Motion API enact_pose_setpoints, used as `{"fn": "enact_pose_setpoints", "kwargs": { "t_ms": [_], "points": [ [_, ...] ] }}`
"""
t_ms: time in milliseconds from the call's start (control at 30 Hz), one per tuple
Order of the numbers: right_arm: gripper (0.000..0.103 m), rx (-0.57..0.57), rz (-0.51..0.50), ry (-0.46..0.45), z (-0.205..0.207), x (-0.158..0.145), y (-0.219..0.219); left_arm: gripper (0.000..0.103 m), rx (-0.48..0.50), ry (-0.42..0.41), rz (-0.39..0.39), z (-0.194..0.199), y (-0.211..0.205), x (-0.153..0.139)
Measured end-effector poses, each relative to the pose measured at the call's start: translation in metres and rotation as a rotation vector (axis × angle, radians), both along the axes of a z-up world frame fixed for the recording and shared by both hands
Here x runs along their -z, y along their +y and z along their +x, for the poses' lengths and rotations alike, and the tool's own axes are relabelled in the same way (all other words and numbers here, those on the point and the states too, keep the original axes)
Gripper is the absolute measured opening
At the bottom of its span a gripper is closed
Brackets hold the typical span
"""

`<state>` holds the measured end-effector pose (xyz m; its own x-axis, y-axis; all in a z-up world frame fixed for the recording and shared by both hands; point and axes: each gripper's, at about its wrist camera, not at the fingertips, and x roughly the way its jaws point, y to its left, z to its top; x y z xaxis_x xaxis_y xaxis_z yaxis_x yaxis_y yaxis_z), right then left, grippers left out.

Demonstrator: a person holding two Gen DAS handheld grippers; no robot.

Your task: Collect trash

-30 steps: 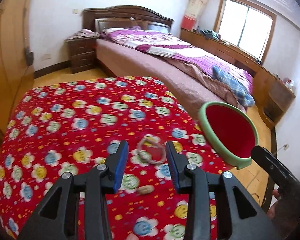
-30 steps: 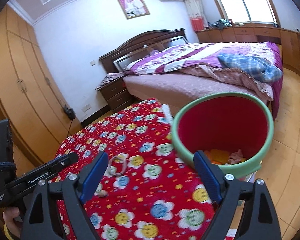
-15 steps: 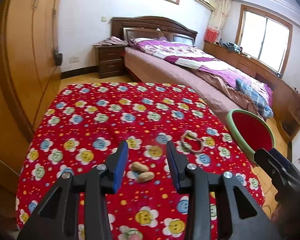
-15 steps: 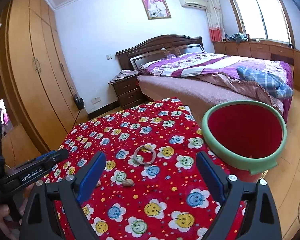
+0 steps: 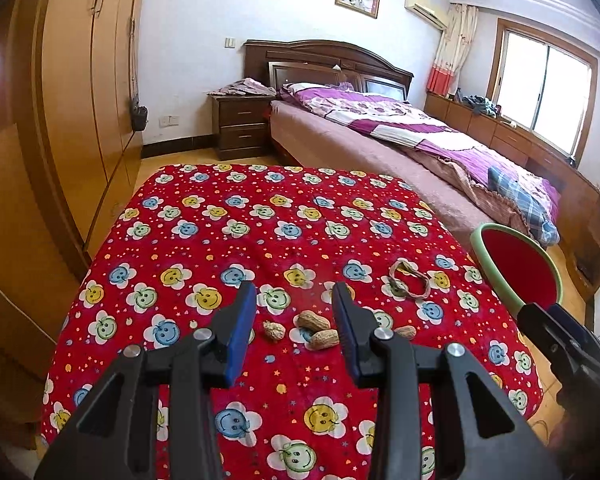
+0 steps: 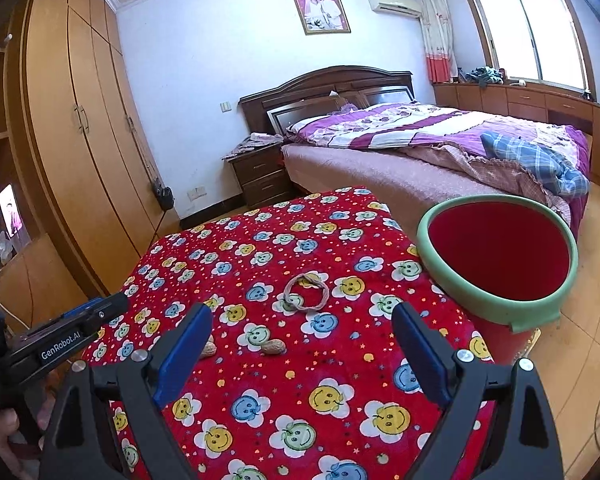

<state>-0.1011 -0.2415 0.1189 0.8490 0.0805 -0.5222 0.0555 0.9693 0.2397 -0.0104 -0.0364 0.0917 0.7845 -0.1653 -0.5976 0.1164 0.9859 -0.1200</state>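
Left wrist view: left gripper (image 5: 294, 312), part-open and empty, hovers over peanut shells (image 5: 314, 322) near the table's front edge, right gripper (image 6: 302, 344) wide, empty.

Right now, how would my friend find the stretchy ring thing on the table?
Look at the table with the red smiley-flower cloth. Near its edge beside the red bin with a green rim lies a thin brownish loop, flat on the cloth. The peanut shells closer to the grippers are small solid lumps; it is the only open ring.
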Motion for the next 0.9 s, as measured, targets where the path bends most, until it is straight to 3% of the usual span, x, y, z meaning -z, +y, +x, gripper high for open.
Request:
{"fn": "enact_pose_setpoints", "kwargs": {
  "t_ms": [900],
  "points": [
    [0.093,0.004,0.007,0.007,-0.0009,0.0016,-0.0011,0.039,-0.010,-0.008,0.001,-0.0014,0.0030,-0.0015]
  ]
}}
